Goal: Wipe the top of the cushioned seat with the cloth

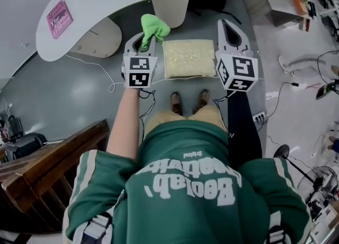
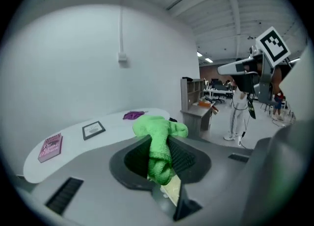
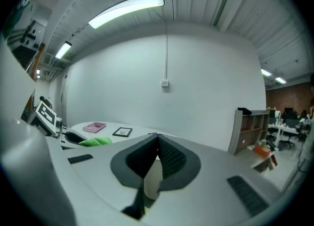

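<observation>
- My left gripper (image 1: 150,37) is clamped tight on the green cloth (image 1: 154,26), which bunches out at twelve o'clock.
- The cushioned seat (image 1: 189,59) is at its three o'clock; the cloth looks clear of it, I think.
- My right gripper (image 1: 226,26), at the seat's three o'clock, has its tips pressed together on nothing.

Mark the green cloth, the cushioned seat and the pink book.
green cloth (image 1: 153,27): head view, on its bunched upper fold.
cushioned seat (image 1: 188,59): head view, middle of its top.
pink book (image 1: 59,19): head view, middle of its cover.
</observation>
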`<state>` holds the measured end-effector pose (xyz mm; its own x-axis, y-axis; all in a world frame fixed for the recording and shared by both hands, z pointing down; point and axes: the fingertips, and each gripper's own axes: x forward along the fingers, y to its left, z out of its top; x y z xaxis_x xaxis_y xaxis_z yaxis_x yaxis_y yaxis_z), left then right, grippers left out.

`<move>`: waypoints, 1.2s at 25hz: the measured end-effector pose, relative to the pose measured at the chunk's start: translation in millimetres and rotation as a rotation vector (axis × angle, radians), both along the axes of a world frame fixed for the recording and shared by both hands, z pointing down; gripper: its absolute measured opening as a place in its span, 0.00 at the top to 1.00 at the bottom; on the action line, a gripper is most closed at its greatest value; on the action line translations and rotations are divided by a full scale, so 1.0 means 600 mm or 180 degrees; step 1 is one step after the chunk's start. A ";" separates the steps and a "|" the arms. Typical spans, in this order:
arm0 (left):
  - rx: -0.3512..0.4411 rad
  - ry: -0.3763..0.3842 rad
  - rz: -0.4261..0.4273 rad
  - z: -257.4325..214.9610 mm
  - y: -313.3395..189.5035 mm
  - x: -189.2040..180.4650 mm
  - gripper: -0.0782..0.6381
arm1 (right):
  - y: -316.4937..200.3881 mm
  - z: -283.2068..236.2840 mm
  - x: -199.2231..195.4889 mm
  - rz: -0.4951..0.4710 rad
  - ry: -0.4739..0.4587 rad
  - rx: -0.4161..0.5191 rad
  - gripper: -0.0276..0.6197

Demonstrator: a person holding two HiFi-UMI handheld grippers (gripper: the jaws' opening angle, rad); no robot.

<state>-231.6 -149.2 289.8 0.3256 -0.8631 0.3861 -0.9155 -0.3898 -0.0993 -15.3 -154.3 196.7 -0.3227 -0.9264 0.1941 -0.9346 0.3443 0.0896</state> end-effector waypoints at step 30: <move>0.1690 0.0352 -0.0003 -0.356 0.024 0.041 0.75 | 0.017 -0.152 -0.021 -0.0176 0.0071 0.0611 0.95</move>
